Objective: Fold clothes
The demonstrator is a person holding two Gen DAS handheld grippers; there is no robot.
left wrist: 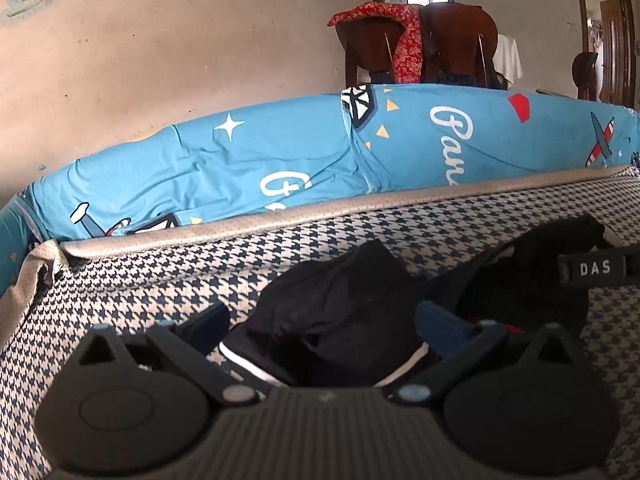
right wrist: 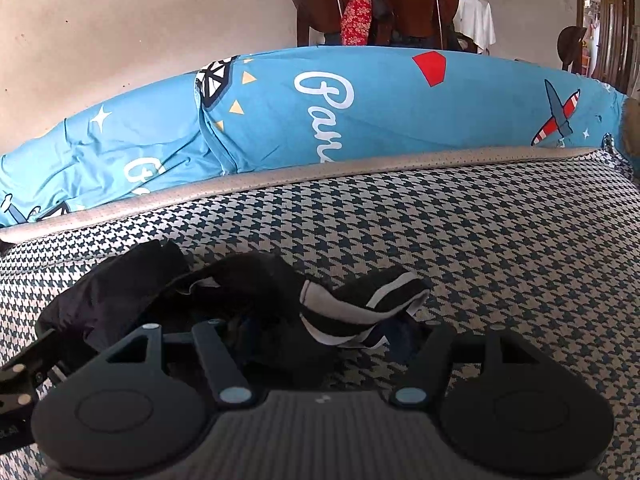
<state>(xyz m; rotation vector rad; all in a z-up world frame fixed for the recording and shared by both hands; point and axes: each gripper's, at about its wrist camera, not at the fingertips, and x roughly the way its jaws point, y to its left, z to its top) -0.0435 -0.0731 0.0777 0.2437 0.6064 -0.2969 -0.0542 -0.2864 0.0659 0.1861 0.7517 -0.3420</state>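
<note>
left gripper sits spread wide around the black garment, so bite one clean edge, not the bunch.

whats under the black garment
The black garment lies crumpled on the houndstooth cover, which shows all around it. A bit of red peeks out among its folds; anything else beneath is covered by the cloth.

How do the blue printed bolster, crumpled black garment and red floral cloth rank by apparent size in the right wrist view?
1. Blue printed bolster
2. Crumpled black garment, though nearness enlarges it
3. Red floral cloth, far off on the chair
</note>
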